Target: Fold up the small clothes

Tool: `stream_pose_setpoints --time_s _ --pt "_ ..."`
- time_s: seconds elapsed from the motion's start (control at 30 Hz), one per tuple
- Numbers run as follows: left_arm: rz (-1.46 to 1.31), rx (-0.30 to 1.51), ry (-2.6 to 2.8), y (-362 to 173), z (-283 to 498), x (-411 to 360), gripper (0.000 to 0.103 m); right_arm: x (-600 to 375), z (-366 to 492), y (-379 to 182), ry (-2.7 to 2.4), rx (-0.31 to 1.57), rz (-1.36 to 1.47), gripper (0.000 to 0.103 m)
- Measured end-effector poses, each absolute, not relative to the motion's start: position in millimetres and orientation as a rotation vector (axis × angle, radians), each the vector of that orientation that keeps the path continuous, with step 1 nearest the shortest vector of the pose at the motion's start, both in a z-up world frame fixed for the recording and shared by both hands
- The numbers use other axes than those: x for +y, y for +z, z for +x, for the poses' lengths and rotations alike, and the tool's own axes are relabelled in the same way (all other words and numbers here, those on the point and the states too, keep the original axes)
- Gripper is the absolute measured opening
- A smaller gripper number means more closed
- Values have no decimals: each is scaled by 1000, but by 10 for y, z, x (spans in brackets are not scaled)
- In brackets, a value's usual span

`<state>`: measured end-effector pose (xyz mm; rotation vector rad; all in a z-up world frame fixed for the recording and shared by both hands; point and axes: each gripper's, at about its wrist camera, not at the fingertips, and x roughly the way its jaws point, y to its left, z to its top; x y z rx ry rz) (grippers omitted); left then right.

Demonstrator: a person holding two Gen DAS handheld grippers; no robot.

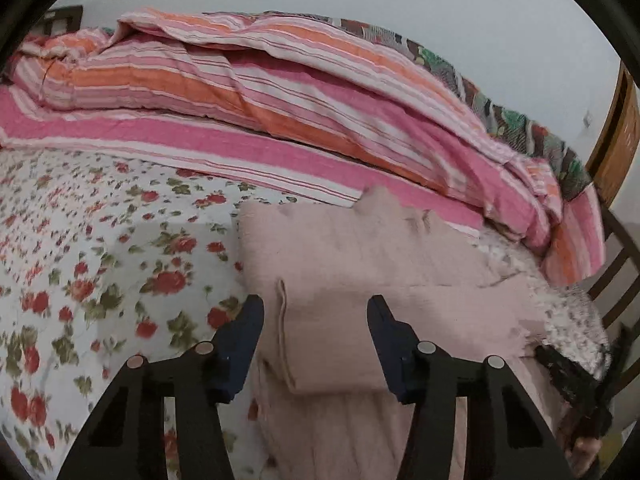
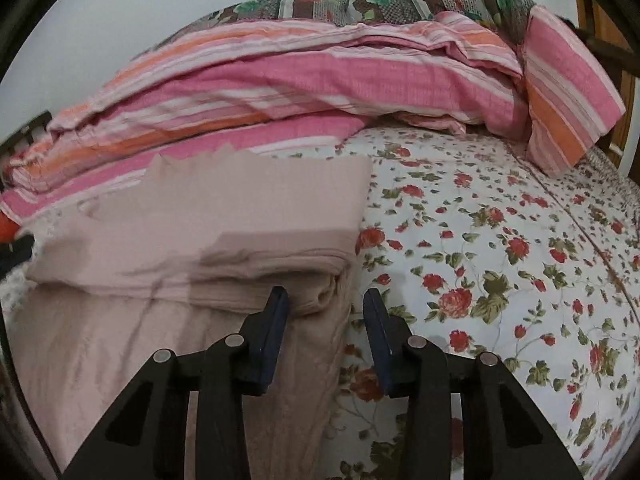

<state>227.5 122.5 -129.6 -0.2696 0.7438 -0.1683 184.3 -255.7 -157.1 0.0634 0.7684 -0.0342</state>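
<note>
A pale pink garment (image 1: 360, 256) lies partly folded on the floral bedsheet (image 1: 100, 260). A folded layer rests on a flat lower layer. My left gripper (image 1: 316, 304) is open, its fingers astride the near left corner of the fold, holding nothing. In the right wrist view the same garment (image 2: 224, 216) lies at the left. My right gripper (image 2: 326, 296) is open at the garment's near right corner, just above it, holding nothing. The other gripper shows dark and blurred at the right edge of the left wrist view (image 1: 576, 368).
A pink and orange striped quilt (image 1: 280, 92) is heaped along the far side of the bed, with a patterned blanket (image 2: 400, 4) behind it. A wooden headboard (image 1: 616, 136) stands at the right. The floral sheet (image 2: 500, 260) spreads right of the garment.
</note>
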Motion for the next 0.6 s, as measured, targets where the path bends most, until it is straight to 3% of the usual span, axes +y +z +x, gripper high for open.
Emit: stream_pose_setpoints --time_s 0.2,0.27,0.6 --pt "-166 778 -105 -1416 2374 998 39 -2535 1847 -1571 -34 745 62 40" --pt "-146 769 -102 -1421 2352 960 13 -2598 1862 -1572 -21 746 100 40" --pt "-115 619 -117 -989 2383 908 8 -2661 1807 -1519 16 702 153 43"
